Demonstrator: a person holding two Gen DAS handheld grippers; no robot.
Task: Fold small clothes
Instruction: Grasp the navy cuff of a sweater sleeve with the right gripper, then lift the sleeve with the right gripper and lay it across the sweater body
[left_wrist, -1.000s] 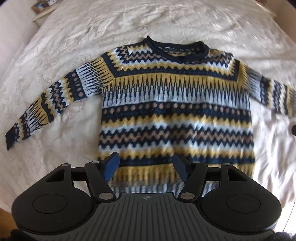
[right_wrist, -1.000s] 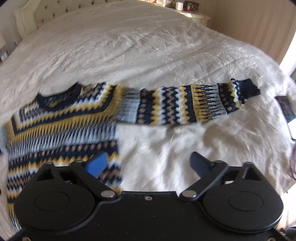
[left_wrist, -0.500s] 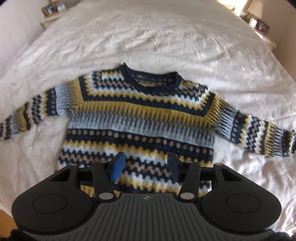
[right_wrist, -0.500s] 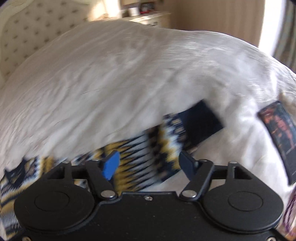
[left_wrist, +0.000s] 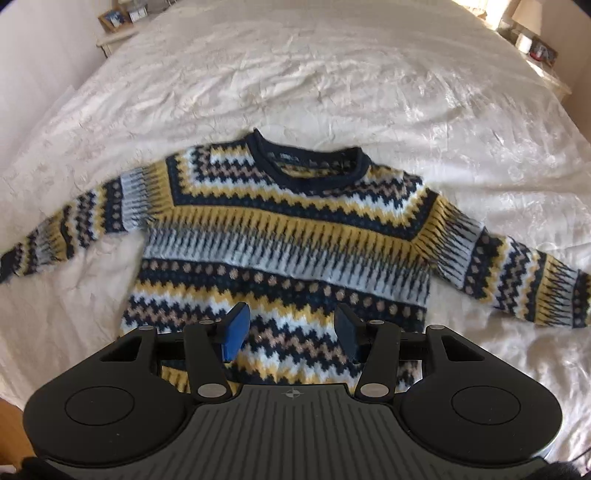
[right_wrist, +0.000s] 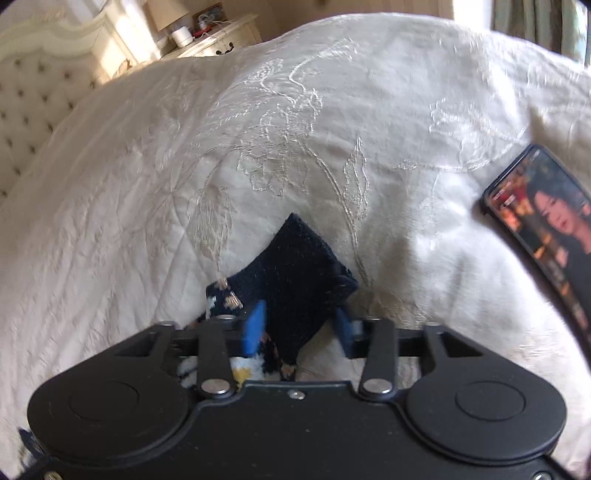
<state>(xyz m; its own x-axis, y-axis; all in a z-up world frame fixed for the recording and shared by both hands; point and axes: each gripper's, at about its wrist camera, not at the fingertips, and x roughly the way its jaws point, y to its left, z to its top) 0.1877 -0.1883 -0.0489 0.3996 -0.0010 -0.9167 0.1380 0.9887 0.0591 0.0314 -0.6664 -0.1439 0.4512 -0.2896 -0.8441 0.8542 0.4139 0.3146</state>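
A: Since a second ago the right gripper (right_wrist: 299, 328) has swung away from the jumper's body and dropped down onto the end of the sleeve; the dark cuff (right_wrist: 295, 273) that lay far off across the bed now fills the space between its fingers

B: And the left gripper (left_wrist: 291, 328)?

A: It has pulled back a little, so the whole jumper (left_wrist: 288, 236) shows in its view. It hovers over the lower stripes near the hem, fingers spread apart with nothing between them

B: Are the right jaws pinching the cuff?

A: They stand either side of it, the blue pad (right_wrist: 255, 325) at the cuff's left edge and the other pad (right_wrist: 343, 326) just off its right corner. Whether they press on the cloth cannot be told; the view is blurred

B: How does the jumper lie?

A: Flat and face up on the white bedspread (left_wrist: 332, 74), collar (left_wrist: 310, 162) away from the left gripper, both sleeves stretched out to the sides

B: Anything else nearby?

A: A phone (right_wrist: 543, 229) with a lit screen lies on the bedspread to the right of the cuff, well apart from it
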